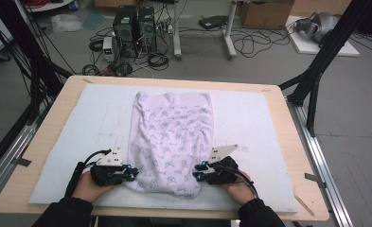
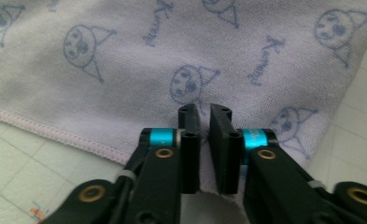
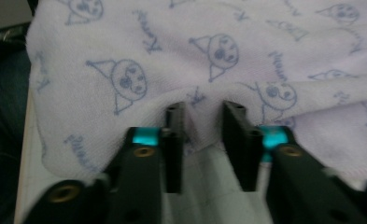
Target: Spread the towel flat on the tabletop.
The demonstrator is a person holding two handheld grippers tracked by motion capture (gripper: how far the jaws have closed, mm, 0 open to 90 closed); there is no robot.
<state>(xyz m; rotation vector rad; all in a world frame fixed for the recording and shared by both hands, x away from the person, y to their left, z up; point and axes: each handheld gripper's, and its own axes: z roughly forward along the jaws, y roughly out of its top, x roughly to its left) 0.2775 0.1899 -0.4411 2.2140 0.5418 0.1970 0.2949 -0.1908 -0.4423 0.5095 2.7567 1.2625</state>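
Note:
A pale lilac towel [image 1: 172, 137] printed with blue cartoon faces lies lengthwise on the white mat [image 1: 254, 118], wrinkled along its right side. My left gripper [image 1: 134, 174] is at the towel's near left corner. In the left gripper view its jaws [image 2: 204, 112] stand almost together with the towel [image 2: 125, 60] hem pinched between them. At the near right corner is my right gripper [image 1: 197, 172]. In the right gripper view its jaws [image 3: 203, 112] stand a little apart, with a bunched ridge of towel [image 3: 172, 60] filling the gap at the tips.
The mat covers a light wooden table [image 1: 299, 156] with black frame legs [image 1: 316, 80] at its right and left. Behind the table, computer towers [image 1: 134, 26], cables and boxes sit on the floor. A person's hands and dark sleeves come in at the near edge.

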